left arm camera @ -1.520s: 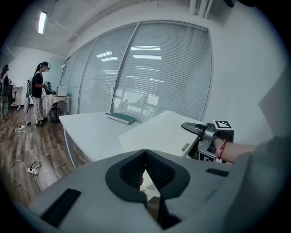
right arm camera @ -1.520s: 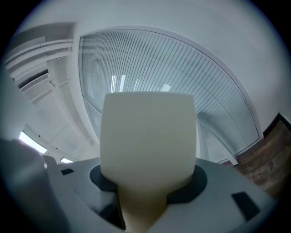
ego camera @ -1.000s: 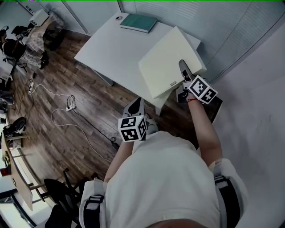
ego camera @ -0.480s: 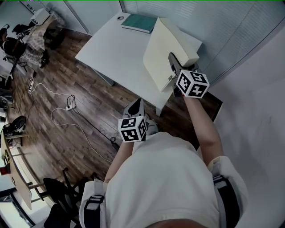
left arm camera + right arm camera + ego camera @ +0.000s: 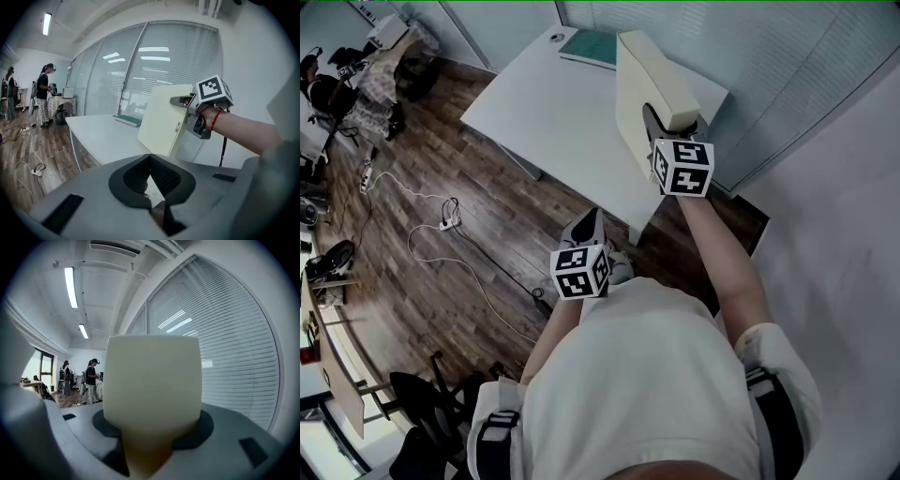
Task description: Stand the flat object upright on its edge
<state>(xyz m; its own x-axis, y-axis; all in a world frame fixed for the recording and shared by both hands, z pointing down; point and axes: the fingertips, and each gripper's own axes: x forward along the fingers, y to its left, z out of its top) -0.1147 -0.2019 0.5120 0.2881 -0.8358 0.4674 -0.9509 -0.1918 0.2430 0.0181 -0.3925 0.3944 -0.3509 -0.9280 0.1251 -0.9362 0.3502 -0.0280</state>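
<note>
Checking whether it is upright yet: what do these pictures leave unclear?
- Bottom corner of the cream box: head view, behind the right gripper; left gripper view, behind the left gripper.
- Print on its spine label: left gripper view, too small.
- The table: right gripper view, blocked by the box.

A white table (image 5: 544, 112) stands with its far edge by a glass wall hung with slatted blinds (image 5: 797, 56). Dark wood-plank floor (image 5: 422, 187) spreads to the left, and a white cable with a power strip (image 5: 447, 225) trails across it. Strip lights (image 5: 70, 284) glow on the ceiling. A plain white wall (image 5: 853, 244) closes the right side.
</note>
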